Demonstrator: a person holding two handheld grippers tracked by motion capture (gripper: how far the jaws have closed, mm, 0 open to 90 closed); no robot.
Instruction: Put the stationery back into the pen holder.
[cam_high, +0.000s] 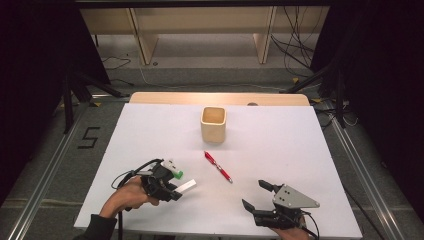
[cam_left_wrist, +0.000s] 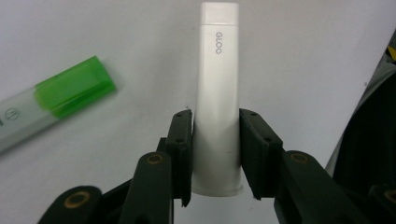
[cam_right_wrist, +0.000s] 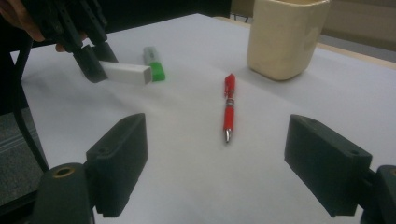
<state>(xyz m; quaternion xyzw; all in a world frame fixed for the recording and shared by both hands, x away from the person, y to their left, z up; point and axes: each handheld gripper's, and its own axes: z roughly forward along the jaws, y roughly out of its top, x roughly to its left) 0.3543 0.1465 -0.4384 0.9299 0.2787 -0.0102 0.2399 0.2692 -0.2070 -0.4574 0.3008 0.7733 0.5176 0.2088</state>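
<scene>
Glue stick (cam_left_wrist: 217, 93), white and capped, sits clamped between the left gripper (cam_high: 176, 191)'s jaws, lifted just off the white table (cam_high: 150, 130) near its front left corner, beside a green-capped marker (cam_high: 174, 169). Right gripper (cam_high: 256, 195) rests at the front edge, jaws wide and empty.

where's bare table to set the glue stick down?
Free: the wide right side past the red pen, and the left strip beside the cream cup. Crowded: around the left gripper, holding the glue stick beside the green-capped marker.

White table (cam_high: 150, 130) bears cup (cam_high: 213, 125), red pen (cam_high: 218, 166), highlighter (cam_high: 175, 169).
</scene>
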